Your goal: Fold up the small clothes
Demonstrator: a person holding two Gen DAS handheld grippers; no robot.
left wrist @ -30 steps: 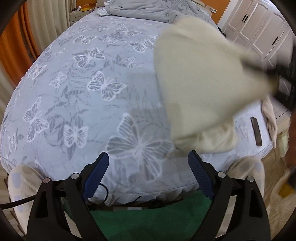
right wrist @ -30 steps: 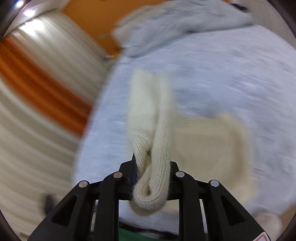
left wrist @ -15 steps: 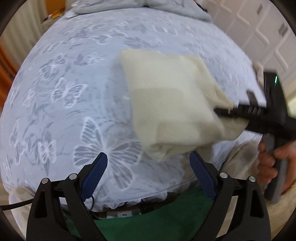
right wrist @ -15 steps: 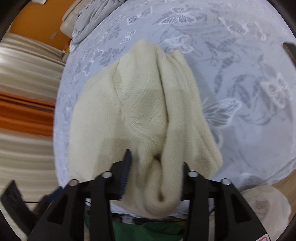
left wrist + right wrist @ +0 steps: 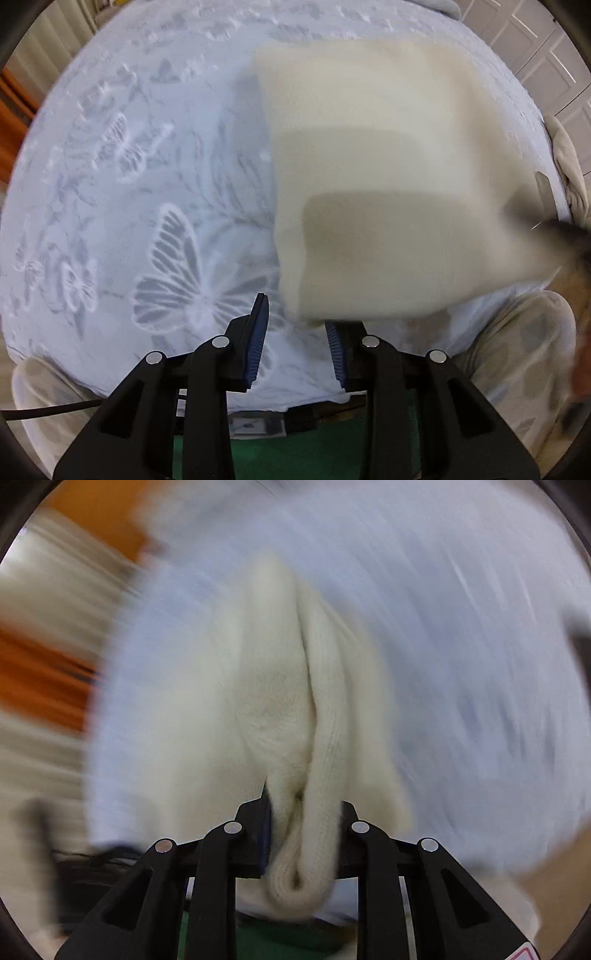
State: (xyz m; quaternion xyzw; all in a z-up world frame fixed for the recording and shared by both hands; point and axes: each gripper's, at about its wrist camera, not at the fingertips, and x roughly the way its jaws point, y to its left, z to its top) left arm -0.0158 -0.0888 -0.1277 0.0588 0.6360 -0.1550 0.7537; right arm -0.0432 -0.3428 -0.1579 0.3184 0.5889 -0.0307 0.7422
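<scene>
My cream knit garment (image 5: 388, 177) hangs folded over itself in soft layers above the butterfly bedspread, filling my left view from twelve to four o'clock, blurred at its edges. Its lower corner dips toward six o'clock. In my right view the same knit (image 5: 295, 720) bunches into a thick ribbed roll running from centre to six o'clock.

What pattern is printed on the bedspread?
Butterflies and leafy sprigs, grey and white on the pale blue bedspread; clearest in the left wrist view.
</scene>
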